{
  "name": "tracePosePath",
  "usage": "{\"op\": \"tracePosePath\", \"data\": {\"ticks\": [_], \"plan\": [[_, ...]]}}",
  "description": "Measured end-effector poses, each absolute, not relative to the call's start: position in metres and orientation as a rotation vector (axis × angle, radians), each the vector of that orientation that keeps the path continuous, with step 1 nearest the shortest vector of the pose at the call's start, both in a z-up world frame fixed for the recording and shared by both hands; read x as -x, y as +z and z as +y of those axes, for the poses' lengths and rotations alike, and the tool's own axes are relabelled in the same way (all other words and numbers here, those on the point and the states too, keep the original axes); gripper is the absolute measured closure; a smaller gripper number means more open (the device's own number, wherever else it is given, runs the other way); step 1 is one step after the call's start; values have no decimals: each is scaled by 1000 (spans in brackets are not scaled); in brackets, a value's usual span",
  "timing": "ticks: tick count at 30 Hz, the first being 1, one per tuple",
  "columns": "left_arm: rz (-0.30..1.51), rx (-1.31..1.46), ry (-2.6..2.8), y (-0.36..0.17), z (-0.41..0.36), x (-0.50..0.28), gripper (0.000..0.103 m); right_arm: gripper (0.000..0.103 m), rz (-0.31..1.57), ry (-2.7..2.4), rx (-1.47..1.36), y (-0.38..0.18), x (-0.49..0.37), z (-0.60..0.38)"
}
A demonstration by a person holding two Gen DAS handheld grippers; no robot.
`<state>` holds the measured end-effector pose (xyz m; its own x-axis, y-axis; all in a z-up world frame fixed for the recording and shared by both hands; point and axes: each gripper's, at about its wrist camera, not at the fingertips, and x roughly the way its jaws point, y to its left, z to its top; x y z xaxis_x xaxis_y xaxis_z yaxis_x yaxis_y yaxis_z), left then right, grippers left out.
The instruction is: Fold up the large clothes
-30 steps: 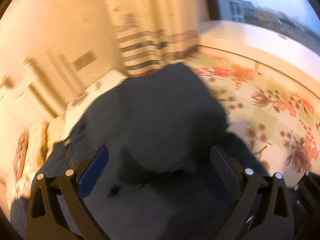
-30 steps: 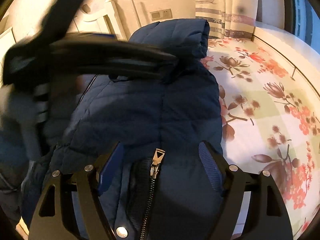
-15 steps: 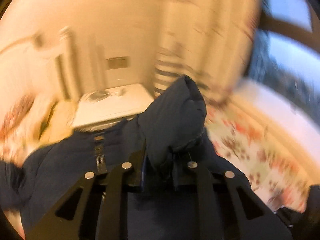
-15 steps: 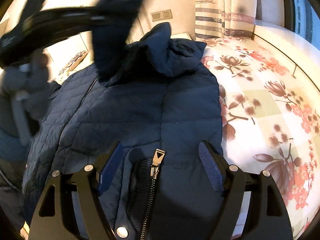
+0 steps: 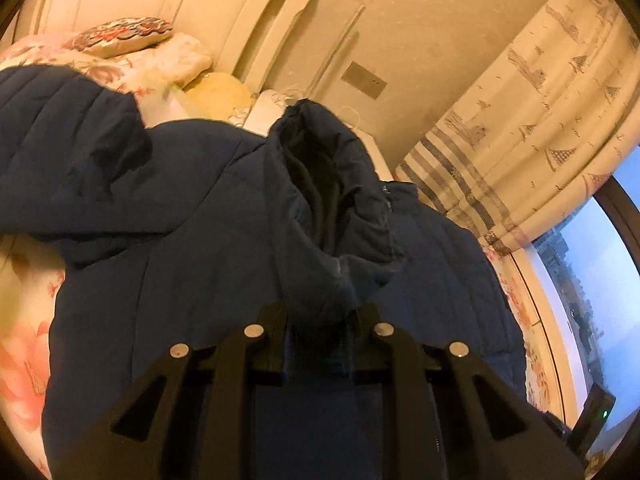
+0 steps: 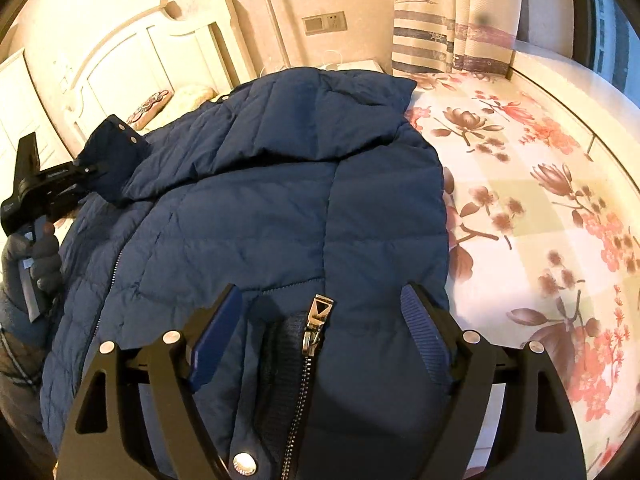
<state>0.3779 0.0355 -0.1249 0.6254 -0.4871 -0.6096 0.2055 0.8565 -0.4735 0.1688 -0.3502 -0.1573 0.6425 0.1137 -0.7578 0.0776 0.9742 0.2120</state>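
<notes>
A dark blue padded jacket [image 6: 280,208] lies on the flowered bed [image 6: 540,208], one sleeve folded across its chest. My left gripper [image 5: 320,312] is shut on the sleeve cuff [image 5: 324,184], which stands up from its jaws; it also shows in the right wrist view [image 6: 90,168] at the jacket's left side, holding the cuff [image 6: 114,146] just above the fabric. My right gripper [image 6: 320,320] is open, low over the jacket's collar end, its fingers either side of the zip pull [image 6: 318,316].
A white headboard [image 6: 152,64] and pillows [image 5: 120,36] stand beyond the jacket. A nightstand [image 6: 356,66] and striped curtain [image 6: 452,24] are at the back. A window sill [image 6: 580,88] runs along the bed's right side.
My left gripper closed on the sleeve cuff, lifted it and carried it leftward across the jacket, laying the sleeve over the chest. My right gripper has not moved.
</notes>
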Motion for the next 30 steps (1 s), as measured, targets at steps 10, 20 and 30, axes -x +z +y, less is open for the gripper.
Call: {"op": "tracePosePath", "data": {"ticks": [10, 20, 30], "plan": [[768, 367, -378, -130, 46, -371, 84, 34, 757, -81, -162, -109, -260, -369], [546, 351, -321, -97, 55, -342, 83, 32, 906, -66, -55, -163, -332, -344], [271, 433, -102, -62, 85, -302, 12, 29, 913, -46, -60, -165, -330, -344]]}}
